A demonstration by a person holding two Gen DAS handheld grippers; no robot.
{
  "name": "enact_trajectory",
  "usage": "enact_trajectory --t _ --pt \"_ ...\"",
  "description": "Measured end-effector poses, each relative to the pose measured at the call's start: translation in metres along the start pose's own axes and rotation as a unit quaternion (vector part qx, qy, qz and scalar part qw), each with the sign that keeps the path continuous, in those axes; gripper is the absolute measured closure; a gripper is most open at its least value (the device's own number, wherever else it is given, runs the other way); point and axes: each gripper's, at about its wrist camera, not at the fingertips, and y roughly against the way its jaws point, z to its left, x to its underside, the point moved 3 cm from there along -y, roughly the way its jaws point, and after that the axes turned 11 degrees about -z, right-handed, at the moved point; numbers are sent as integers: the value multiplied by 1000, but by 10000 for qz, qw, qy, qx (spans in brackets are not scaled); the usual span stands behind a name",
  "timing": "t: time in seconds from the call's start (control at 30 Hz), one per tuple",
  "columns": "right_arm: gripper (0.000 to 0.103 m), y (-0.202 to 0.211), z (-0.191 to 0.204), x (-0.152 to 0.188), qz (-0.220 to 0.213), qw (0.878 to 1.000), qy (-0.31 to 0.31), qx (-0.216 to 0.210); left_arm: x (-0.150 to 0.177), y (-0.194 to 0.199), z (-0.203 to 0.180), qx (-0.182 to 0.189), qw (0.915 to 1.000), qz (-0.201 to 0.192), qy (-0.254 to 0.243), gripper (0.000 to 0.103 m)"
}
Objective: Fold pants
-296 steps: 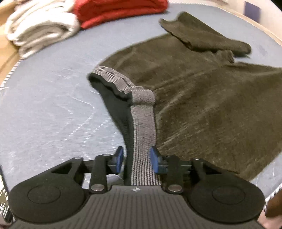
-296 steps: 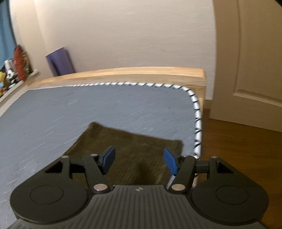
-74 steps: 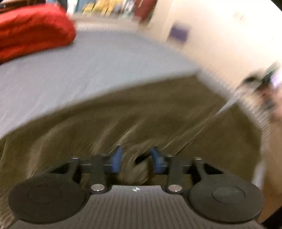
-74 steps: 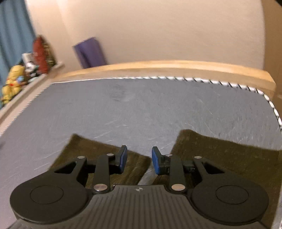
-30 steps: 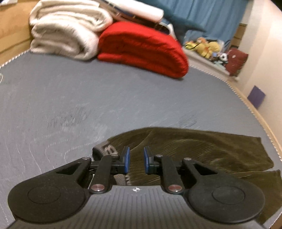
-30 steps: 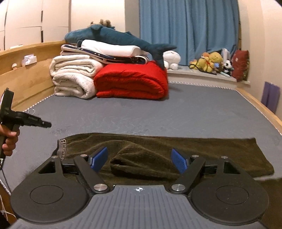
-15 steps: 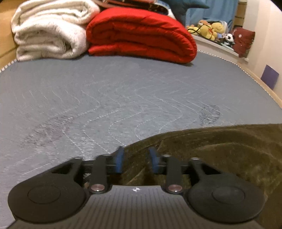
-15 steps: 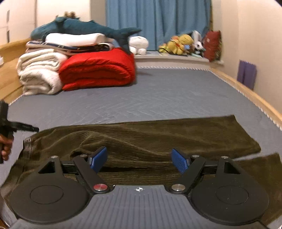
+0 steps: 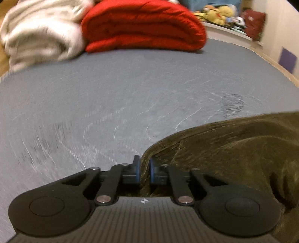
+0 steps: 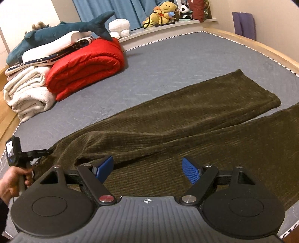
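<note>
Dark olive corduroy pants [image 10: 177, 119] lie spread on a grey bed [image 10: 186, 56], waist at the left, both legs reaching right. My left gripper [image 9: 143, 168] is shut on the waist edge of the pants [image 9: 233, 149]; in the right wrist view it [image 10: 47, 152] shows at the far left, held by a hand. My right gripper [image 10: 147, 168] is open and empty, hovering above the pants near the crotch, with a raised fold just beyond its left finger.
A folded red duvet [image 10: 86, 65], a rolled white blanket [image 10: 28, 93] and a shark plush [image 10: 61, 30] sit at the bed's far left. Soft toys [image 10: 164, 11] line a ledge. A wooden bed frame [image 10: 261, 46] runs along the right side.
My left gripper closed tighter on the waist edge and pulled it left. My right gripper rose and tilted down, so both legs show spread flat.
</note>
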Motion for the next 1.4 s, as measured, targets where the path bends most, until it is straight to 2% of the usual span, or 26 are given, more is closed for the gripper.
enact_trajectory --t 0.1,0.2,0.3,0.4,0.47,0.5,0.53,0.63,0.67,0.7,0.73,0.8,0.87,0.93,1.0,1.07,1.1,1.2,1.33,1.4 --pt "21 -2 -4 2 11 9999 18 124 -13 35 -16 58 9975 -443 -543 96" --pt "21 -5 -11 -2 2 9996 -110 250 -23 92 -31 393 9888 -931 -1103 96" --pt "21 -7 -21 -7 -89 9981 -426 438 -24 152 -45 898 9741 -1165 -1717 96" --pt "21 -4 -34 -16 -351 9937 -743 767 -10 220 -60 1788 9493 -1174 -2304 97" --pt "21 -1 -43 -22 -532 9891 -958 986 16 257 -68 2424 9230 -996 -2818 97" --pt "21 -1 -48 -22 -579 9869 -1076 1052 35 268 -69 2726 9103 -713 -3031 97" --pt "21 -2 -52 -22 -593 9850 -1185 1107 54 271 -67 2900 9011 -396 -3199 97" --pt "21 -7 -63 -19 -518 9801 -1500 1193 97 257 -66 2826 8860 439 -3651 96" --pt "21 -9 -66 -18 -491 9791 -1573 1191 103 253 -66 2730 8845 514 -3748 95" --pt "21 -12 -69 -17 -472 9782 -1624 1207 101 253 -67 2664 8877 433 -3731 95" --pt "21 -13 -73 -17 -467 9773 -1669 1221 90 255 -67 2731 8964 228 -3485 94" --pt "21 -17 -82 -17 -473 9736 -1852 1247 67 258 -67 3004 9112 -97 -2819 75" --pt "22 -19 -93 -21 -508 9692 -2052 1267 48 260 -79 3090 9176 -490 -2454 66" --pt "27 -19 -106 -26 -593 9643 -2225 1305 41 251 -101 3057 9214 -656 -2306 66" --pt "46 -22 -123 -30 -710 9599 -2409 1247 45 243 -131 3141 9169 -609 -2384 67" --pt "74 -27 -140 -34 -821 9563 -2560 1149 59 239 -166 3274 9018 -653 -2744 67" --pt "77 -30 -149 -35 -867 9543 -2609 1174 63 235 -182 3375 8938 -661 -2879 67" --pt "79 -40 -179 -33 -977 9471 -2781 1266 83 227 -230 3587 8749 -648 -3189 67" --pt "74 -66 -208 -19 -762 9402 -3133 1095 105 208 -272 3646 8694 -575 -3285 67" --pt "64 -80 -218 -10 -660 9369 -3263 1069 108 193 -289 3610 8705 -535 -3301 67"
